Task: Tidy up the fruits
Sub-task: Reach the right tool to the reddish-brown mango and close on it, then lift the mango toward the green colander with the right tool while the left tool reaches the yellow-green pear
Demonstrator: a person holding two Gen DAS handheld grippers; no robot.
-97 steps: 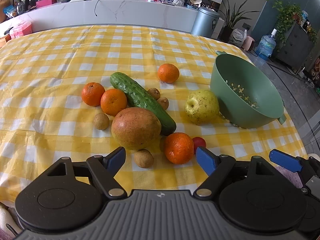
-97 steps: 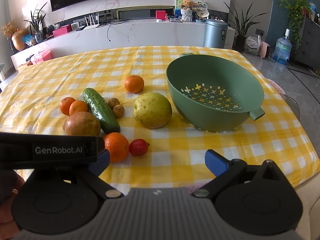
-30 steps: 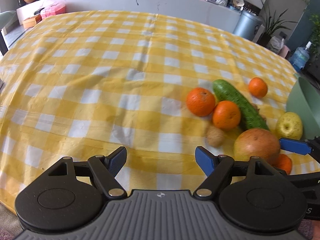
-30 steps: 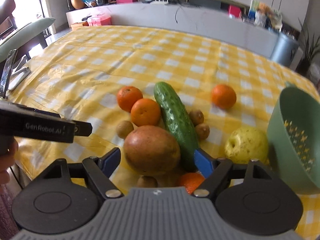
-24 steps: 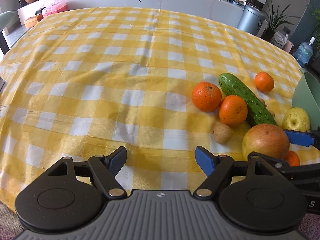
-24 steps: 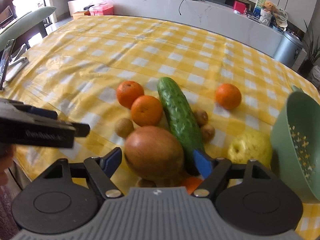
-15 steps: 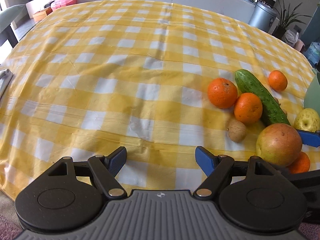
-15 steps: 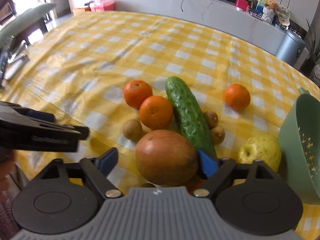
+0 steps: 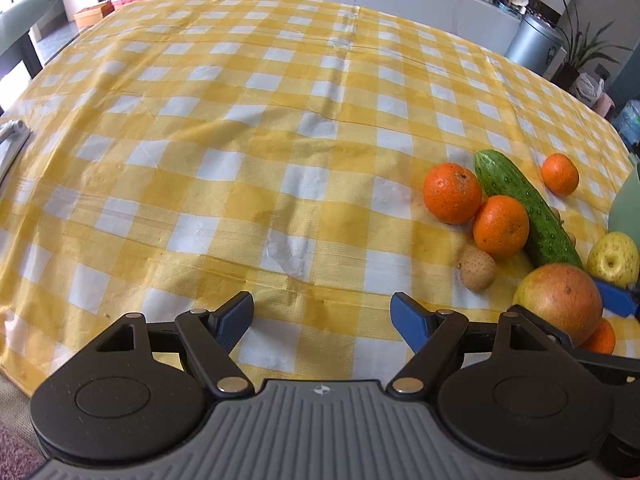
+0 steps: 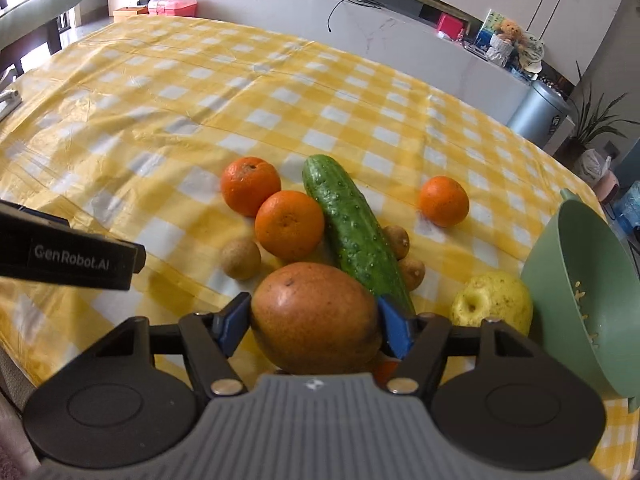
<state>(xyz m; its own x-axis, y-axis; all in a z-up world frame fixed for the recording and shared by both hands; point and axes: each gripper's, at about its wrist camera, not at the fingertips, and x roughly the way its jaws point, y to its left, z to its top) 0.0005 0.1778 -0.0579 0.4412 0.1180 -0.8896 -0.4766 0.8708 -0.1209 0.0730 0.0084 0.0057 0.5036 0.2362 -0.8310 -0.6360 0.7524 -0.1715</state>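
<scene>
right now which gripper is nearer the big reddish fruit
Right. The right gripper has its fingers closing on either side of the big reddish fruit, apparently touching it. The left gripper hangs open over bare tablecloth, off to the fruit's left.

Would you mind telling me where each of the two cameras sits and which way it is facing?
Left wrist view: sits on the left gripper, looking down over bare yellow checked tablecloth; its blue-tipped jaws stand open on nothing, fruit at right.
Right wrist view: sits on the right gripper, facing the fruit pile and green plastic colander; its jaws have just been closing and press on the large reddish-brown round fruit. The left gripper's black side shows at left.
Shared: that fruit, the long green cucumber, the oranges.
</scene>
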